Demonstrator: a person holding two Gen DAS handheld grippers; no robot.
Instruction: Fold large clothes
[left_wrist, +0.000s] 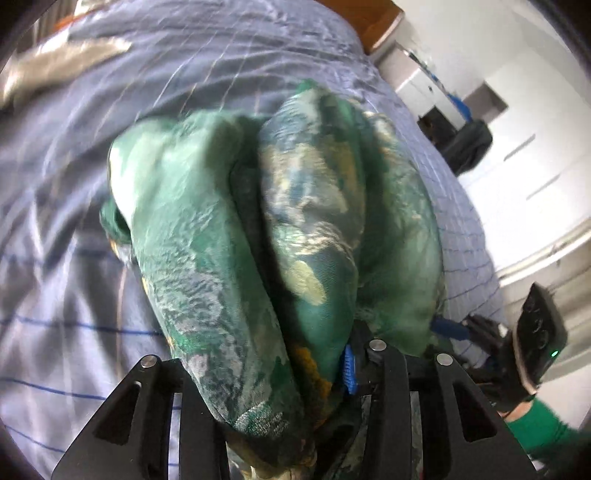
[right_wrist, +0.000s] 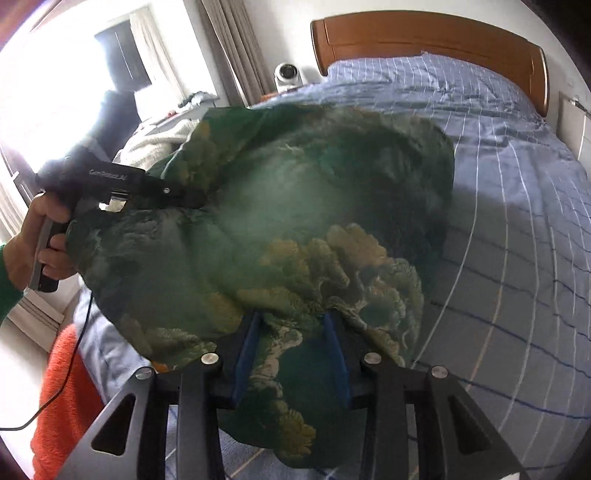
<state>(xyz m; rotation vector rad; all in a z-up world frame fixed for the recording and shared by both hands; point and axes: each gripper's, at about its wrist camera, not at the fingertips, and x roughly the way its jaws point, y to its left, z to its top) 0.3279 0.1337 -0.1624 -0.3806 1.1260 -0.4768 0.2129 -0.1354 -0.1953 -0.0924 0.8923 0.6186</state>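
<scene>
A large green garment (left_wrist: 207, 229) with a pale leaf-like print hangs bunched over the blue checked bed (left_wrist: 74, 280). In the left wrist view its folds fill my left gripper (left_wrist: 295, 369); one blue pad (left_wrist: 349, 369) shows, the other finger is buried in cloth. My right gripper (left_wrist: 454, 330) sits at the garment's lower right edge. From the right wrist, the garment (right_wrist: 295, 206) runs between the two blue fingers (right_wrist: 251, 350) of my right gripper (right_wrist: 293, 332), which is shut on it. My left gripper (right_wrist: 192, 195), held by a hand (right_wrist: 37, 240), pinches the cloth's left edge.
The bed (right_wrist: 517, 229) runs back to a wooden headboard (right_wrist: 424, 37). An orange towel (right_wrist: 62, 387) hangs at the bed's near left side, with a black cable (right_wrist: 79, 350) across it. A white blanket (right_wrist: 159, 144) and a white device (right_wrist: 288, 75) lie beyond. White cabinets (left_wrist: 535, 155) stand to the right.
</scene>
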